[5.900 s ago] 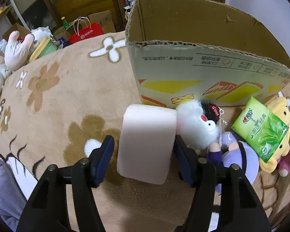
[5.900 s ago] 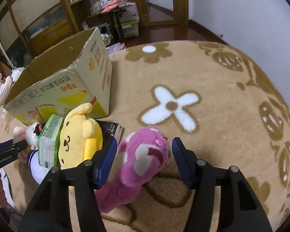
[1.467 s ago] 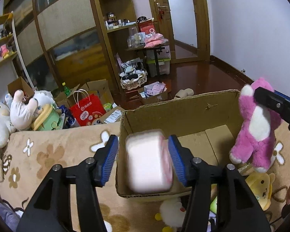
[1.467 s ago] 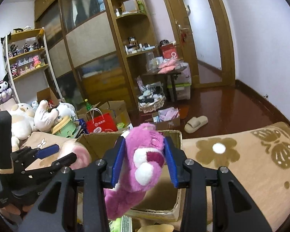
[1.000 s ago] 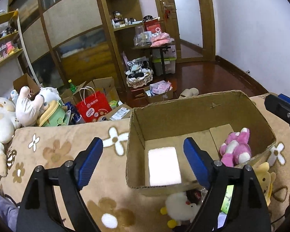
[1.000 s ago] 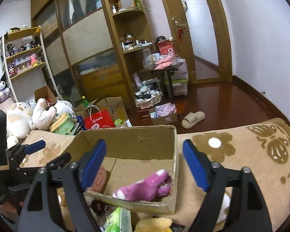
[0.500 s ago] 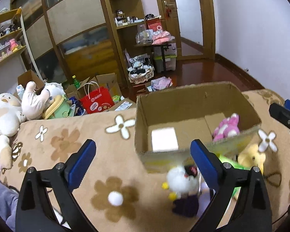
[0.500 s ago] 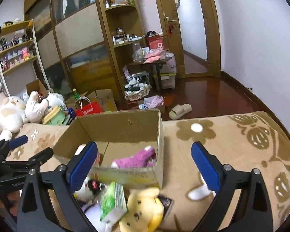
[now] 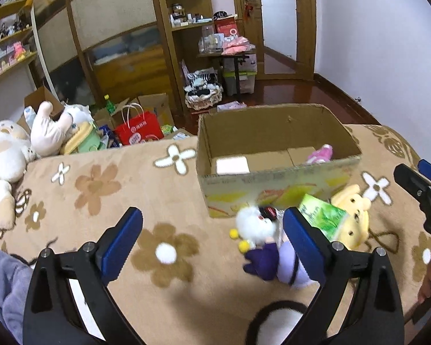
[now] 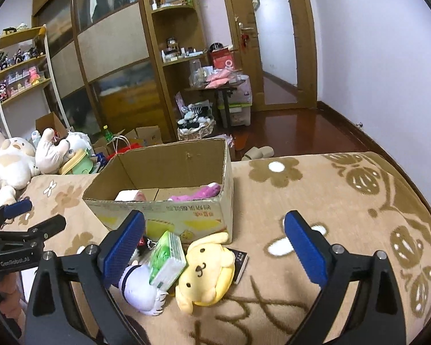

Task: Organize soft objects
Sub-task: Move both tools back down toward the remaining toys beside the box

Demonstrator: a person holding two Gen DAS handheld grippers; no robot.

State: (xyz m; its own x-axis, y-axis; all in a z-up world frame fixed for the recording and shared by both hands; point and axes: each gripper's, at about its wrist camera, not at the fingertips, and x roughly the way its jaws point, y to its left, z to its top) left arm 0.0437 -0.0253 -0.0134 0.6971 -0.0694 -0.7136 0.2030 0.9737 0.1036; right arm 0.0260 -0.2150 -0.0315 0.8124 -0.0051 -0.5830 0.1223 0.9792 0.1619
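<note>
An open cardboard box (image 9: 273,184) (image 10: 186,215) stands on the flower-patterned blanket. Inside it lie a white foam block (image 9: 232,165) (image 10: 128,195) and a pink plush (image 9: 320,155) (image 10: 198,192). In front of the box lie a yellow dog plush (image 9: 353,218) (image 10: 207,273), a green tissue pack (image 9: 321,218) (image 10: 166,258) and a white-and-purple doll (image 9: 261,241) (image 10: 140,290). My left gripper (image 9: 212,241) is open and empty above the blanket, left of the doll. My right gripper (image 10: 215,244) is open and empty above the yellow plush.
A dark booklet (image 10: 240,261) lies under the yellow plush. Large white plush toys (image 9: 3,155) (image 10: 11,164) lie at the blanket's left end. A red bag (image 9: 138,132) and cartons stand on the floor behind. The blanket's far edge drops to a wooden floor (image 10: 301,132).
Both grippers let the foam block and pink plush drop into the box, opened wide, and pulled back and down toward the toys in front of the box.
</note>
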